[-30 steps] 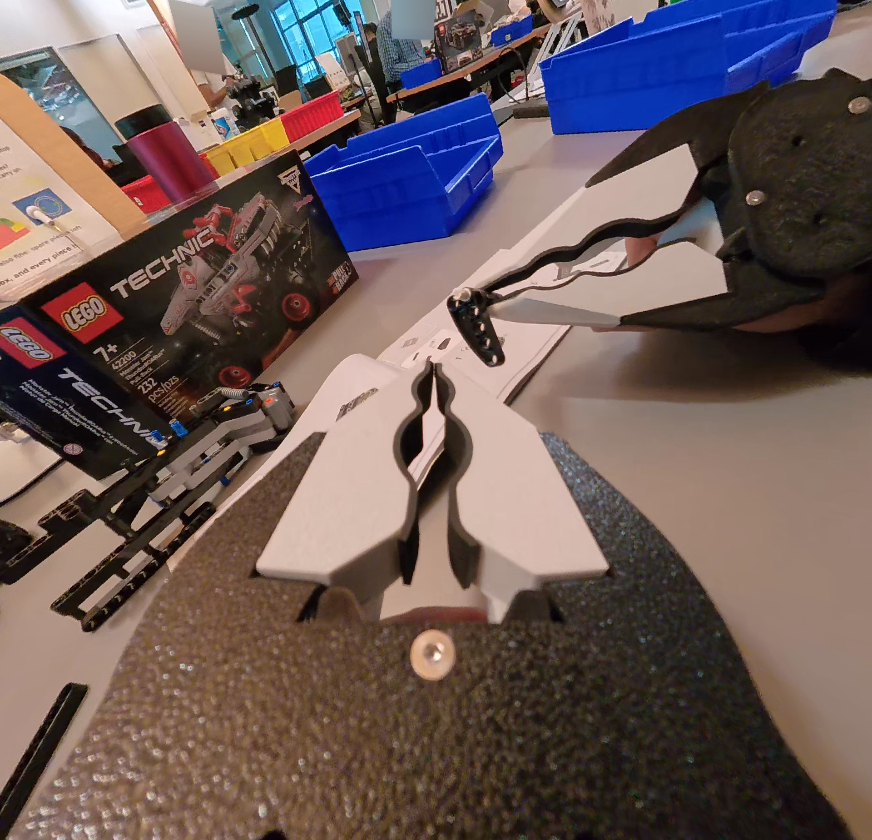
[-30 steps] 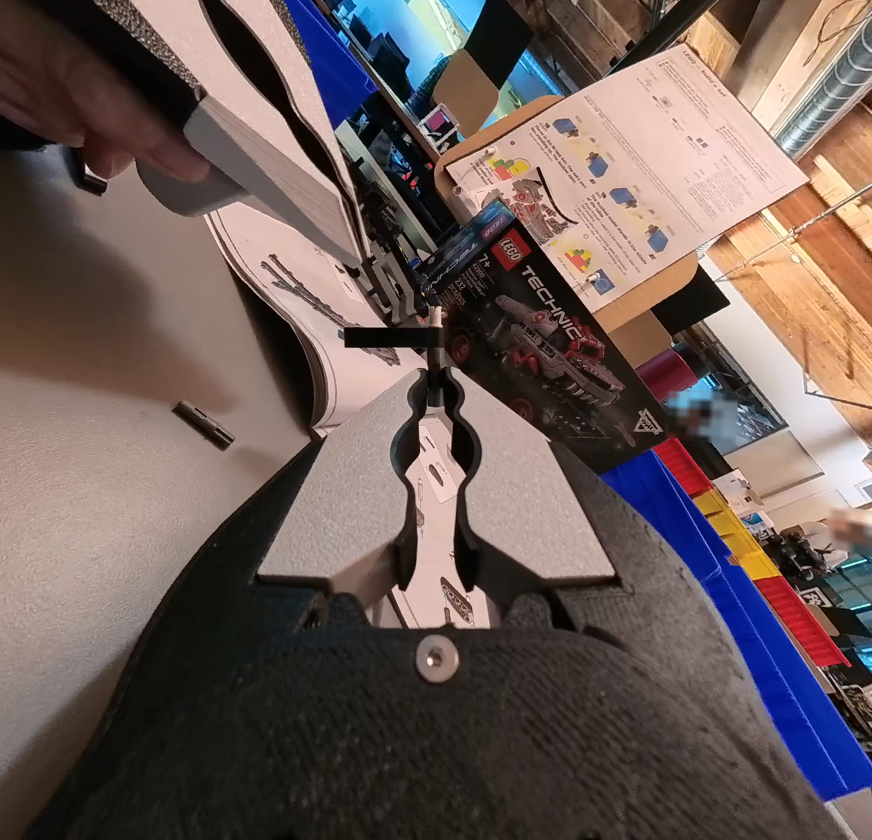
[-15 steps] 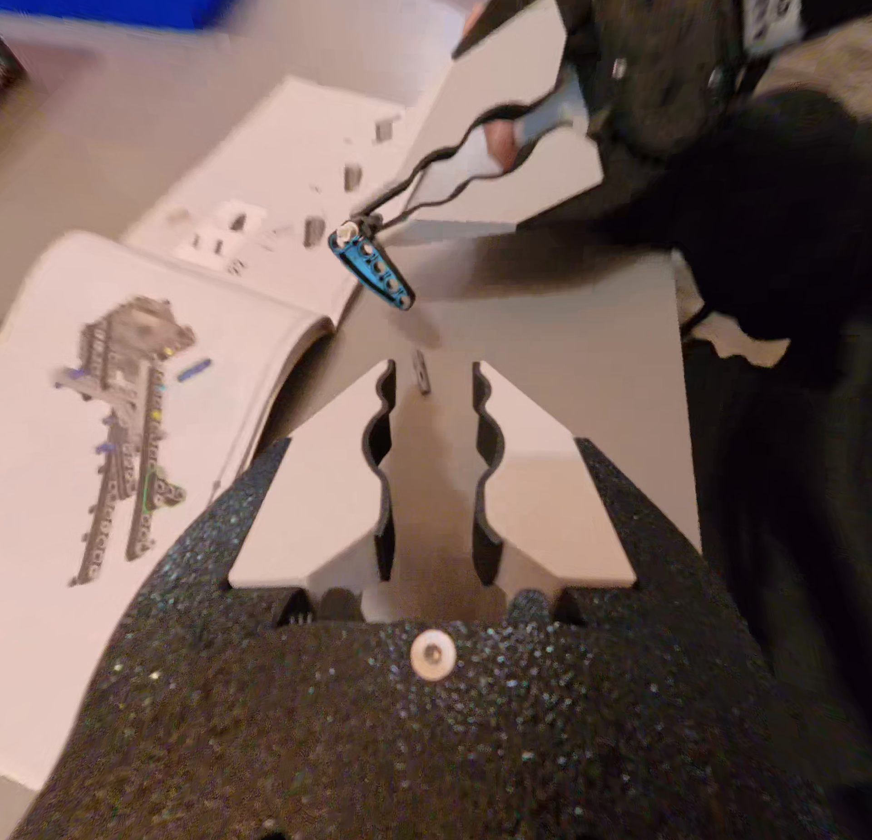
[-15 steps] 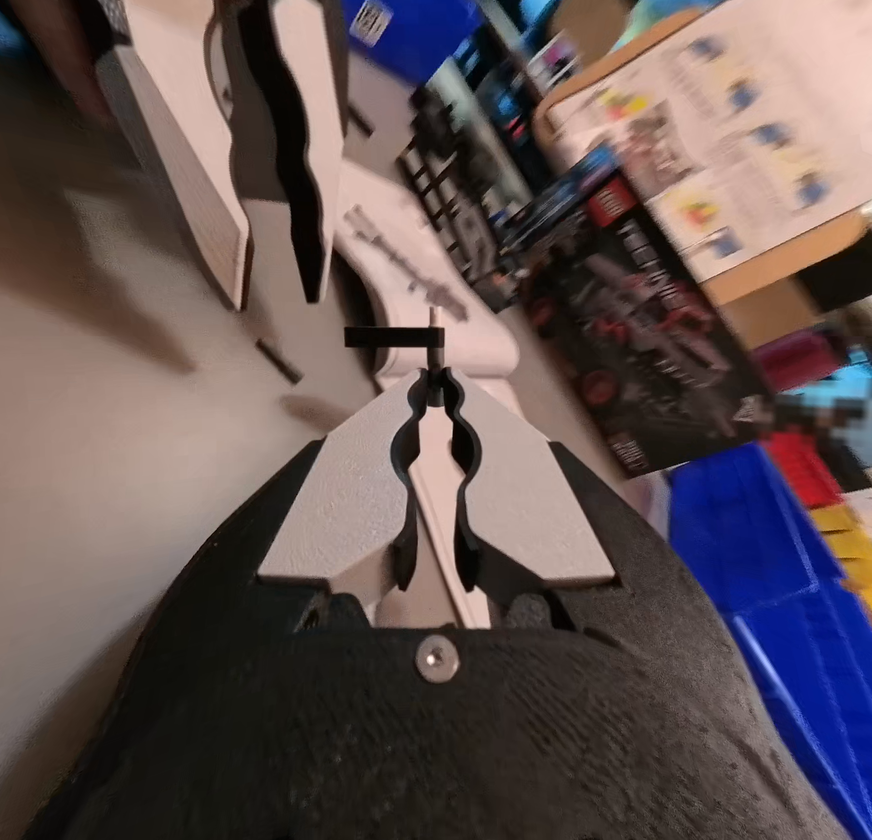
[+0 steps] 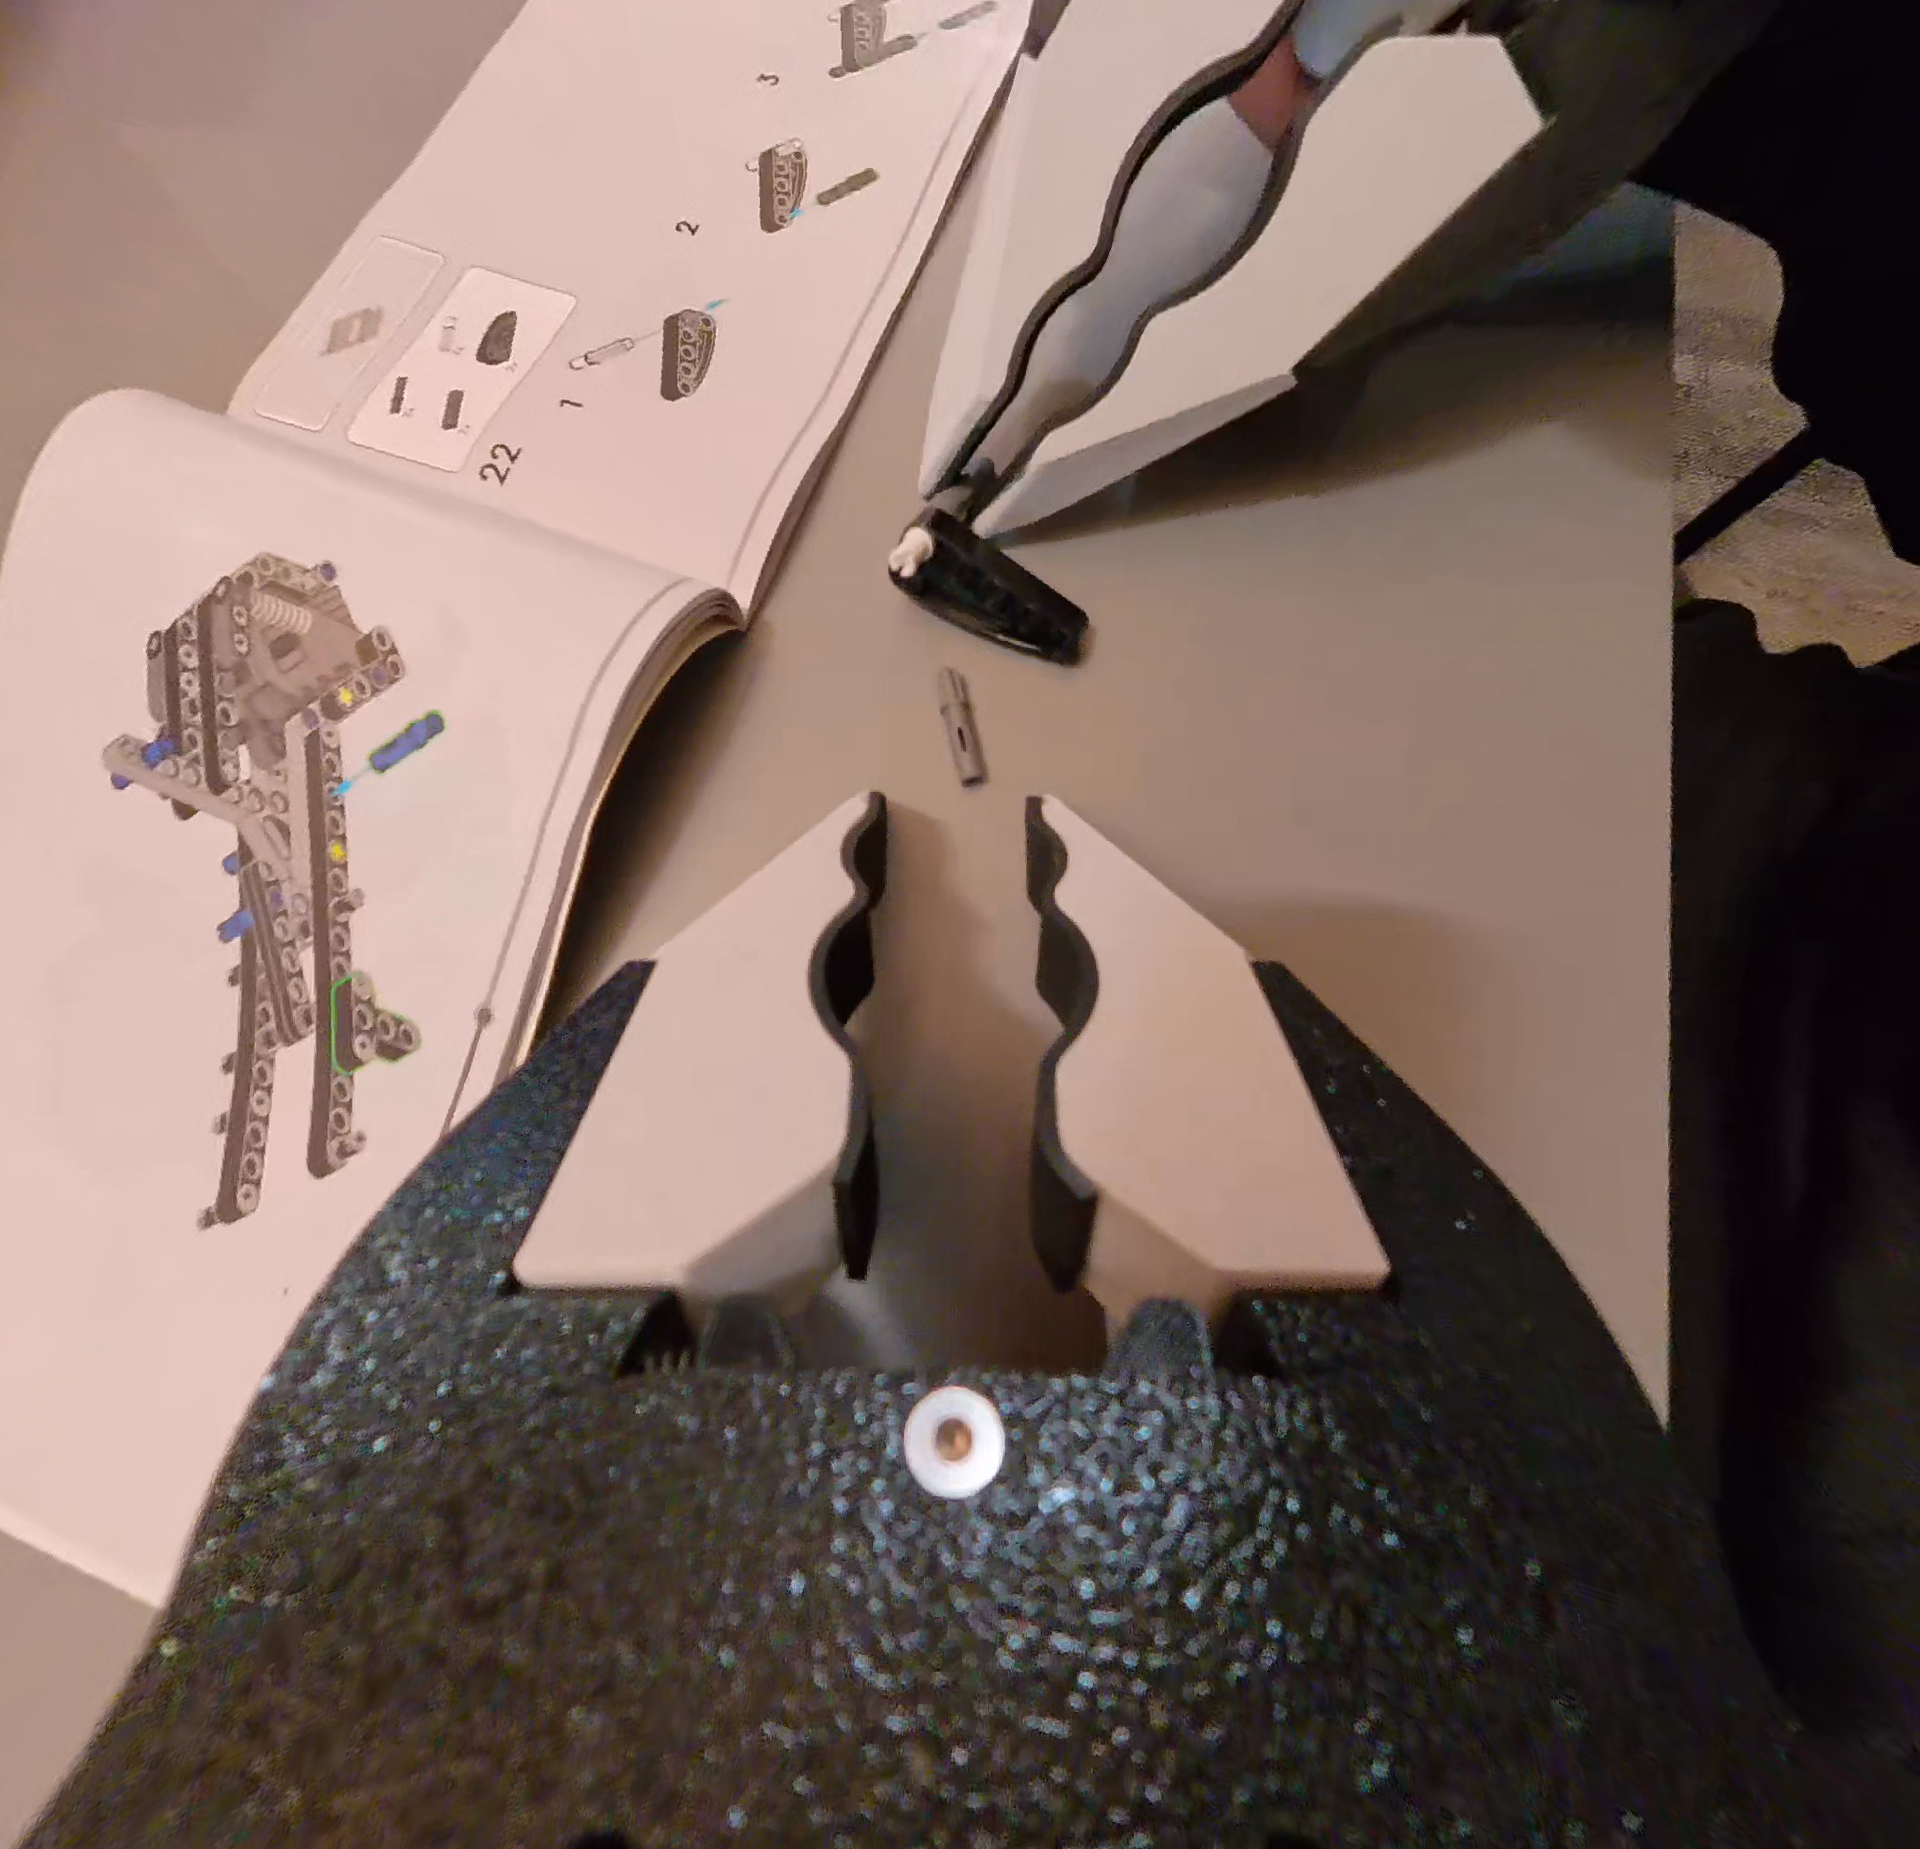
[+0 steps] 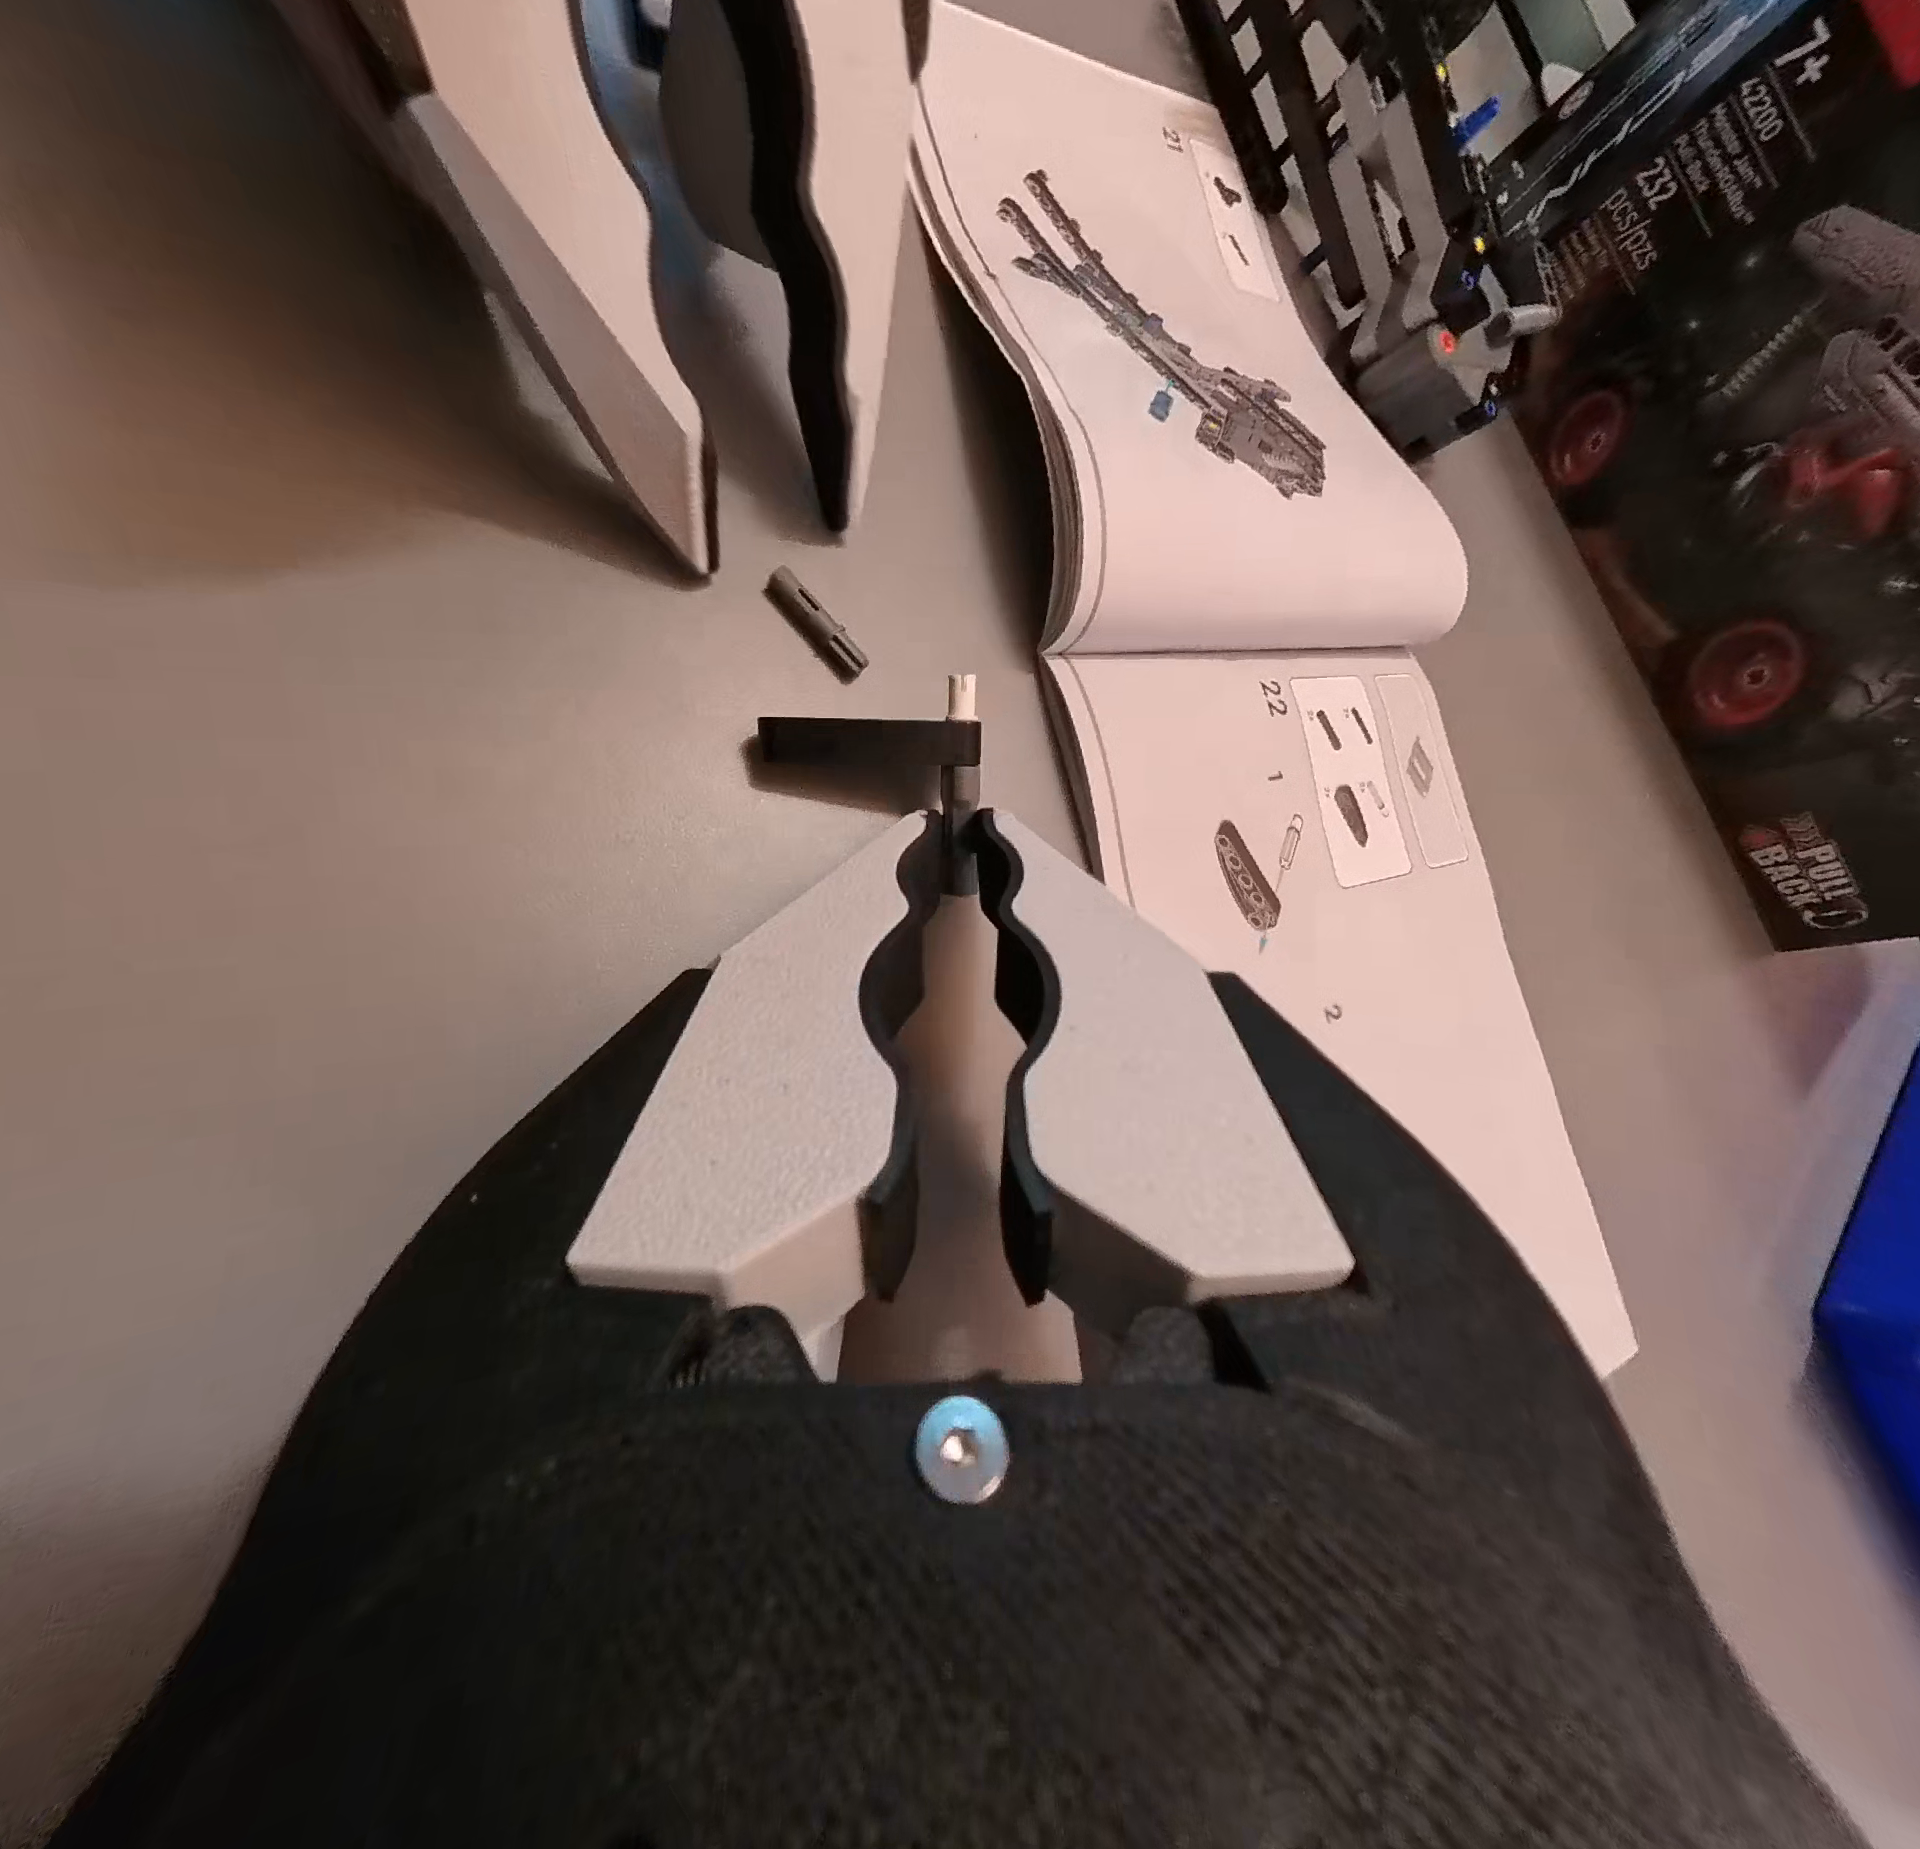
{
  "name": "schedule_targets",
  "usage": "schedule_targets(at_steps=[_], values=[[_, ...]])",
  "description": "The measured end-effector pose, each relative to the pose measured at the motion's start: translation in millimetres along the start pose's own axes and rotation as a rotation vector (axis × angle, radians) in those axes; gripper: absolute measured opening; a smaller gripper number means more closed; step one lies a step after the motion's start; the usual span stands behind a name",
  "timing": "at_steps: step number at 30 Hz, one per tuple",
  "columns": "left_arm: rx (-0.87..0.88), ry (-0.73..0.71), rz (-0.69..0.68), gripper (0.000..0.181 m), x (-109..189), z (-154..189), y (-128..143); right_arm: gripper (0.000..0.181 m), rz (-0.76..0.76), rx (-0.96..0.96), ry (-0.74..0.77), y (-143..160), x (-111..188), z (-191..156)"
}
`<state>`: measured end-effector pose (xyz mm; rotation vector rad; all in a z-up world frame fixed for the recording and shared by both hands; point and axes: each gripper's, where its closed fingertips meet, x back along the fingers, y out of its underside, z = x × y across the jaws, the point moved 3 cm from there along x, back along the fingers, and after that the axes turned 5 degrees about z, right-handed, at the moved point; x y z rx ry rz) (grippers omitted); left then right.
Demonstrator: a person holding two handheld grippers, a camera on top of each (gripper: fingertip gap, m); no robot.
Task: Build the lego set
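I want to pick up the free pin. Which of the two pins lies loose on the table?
The dark grey pin, lying alone before the open left gripper. The white pin sits in the black beam, held by the right gripper.

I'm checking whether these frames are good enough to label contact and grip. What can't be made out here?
- Left wrist view: whether the black beam touches the table; the angle doesn't show it.
- Right wrist view: the right gripper's hold on the beam's pin; the jaws cover it.
- Right wrist view: the partly built model is cut off by the top edge.
- Both views: the grey pin's end details are too small.
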<state>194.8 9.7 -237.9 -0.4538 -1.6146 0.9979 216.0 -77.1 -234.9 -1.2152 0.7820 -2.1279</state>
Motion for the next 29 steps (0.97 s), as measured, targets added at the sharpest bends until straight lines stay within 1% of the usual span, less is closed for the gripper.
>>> schedule_targets(at_steps=[3, 9, 12, 18, 19, 20, 22, 24, 26, 29], values=[[0.005, 0.002, -0.001, 0.023, -6, 3, -4, 0.004, -0.005, 0.046, 0.019, -3, -3, 0], [-0.008, -0.015, -0.004, 0.002, -11, 5, -8, 0.004, -0.038, 0.115, 0.036, -5, -4, -3], [-0.049, 0.006, -0.003, 0.002, -10, 8, -8, 0.004, -0.024, 0.13, 0.034, -6, -4, -5], [-0.17, 0.009, 0.0, 0.002, -5, 14, -9, 0.022, -0.009, 0.182, 0.049, -10, 4, -5], [-0.182, 0.011, 0.008, 0.002, -4, 14, -11, 0.022, -0.014, 0.185, 0.038, -10, 7, -7], [-0.196, 0.021, 0.021, 0.002, -3, 16, -12, 0.021, -0.024, 0.169, 0.006, -10, 10, -11], [-0.22, 0.02, 0.035, 0.002, -2, 16, -16, 0.02, -0.039, 0.063, -0.094, -10, 15, -24], [-0.257, 0.022, 0.013, 0.002, -3, 17, -14, 0.014, -0.031, -0.029, -0.156, -14, 13, -35], [-0.269, 0.011, -0.005, 0.002, -4, 16, -12, 0.013, -0.023, -0.07, -0.167, -18, 10, -37], [-0.265, 0.024, 0.008, 0.002, -6, 18, -12, 0.013, -0.033, -0.096, -0.129, -18, 5, -32]])
